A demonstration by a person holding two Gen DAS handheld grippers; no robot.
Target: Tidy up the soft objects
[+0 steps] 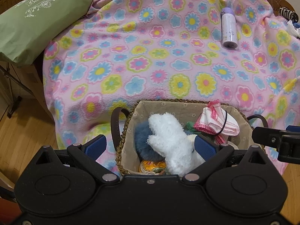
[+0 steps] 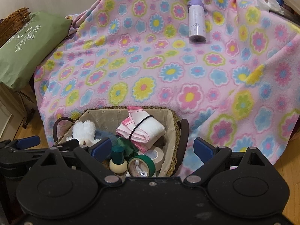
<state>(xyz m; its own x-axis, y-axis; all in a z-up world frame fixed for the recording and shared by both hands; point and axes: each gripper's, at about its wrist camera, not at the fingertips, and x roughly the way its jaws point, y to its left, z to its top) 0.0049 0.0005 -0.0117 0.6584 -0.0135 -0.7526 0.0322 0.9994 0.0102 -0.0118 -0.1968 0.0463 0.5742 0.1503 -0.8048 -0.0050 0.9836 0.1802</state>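
Note:
A woven basket [image 1: 165,106] with a beige liner stands at the near edge of a flowered pink blanket [image 1: 150,52]. It holds a white plush toy [image 1: 168,136], a blue-grey fluffy thing [image 1: 142,142] and a folded pink-edged white cloth [image 1: 215,120] tied with a black band. My left gripper [image 1: 150,146] is open above the basket, its pads either side of the plush toy, not touching. My right gripper [image 2: 151,148] is open over the basket's right half [image 2: 172,120], above the cloth [image 2: 144,127], a green tape roll [image 2: 142,166] and a beige tape roll [image 2: 155,154].
A white and purple bottle [image 1: 228,28] lies on the blanket at the back right. A green pillow [image 1: 33,22] marked "Beauty" sits at the left on a wicker piece. Wood floor [image 1: 24,131] shows on both sides. The right gripper's body [image 1: 277,140] is close at the basket's right.

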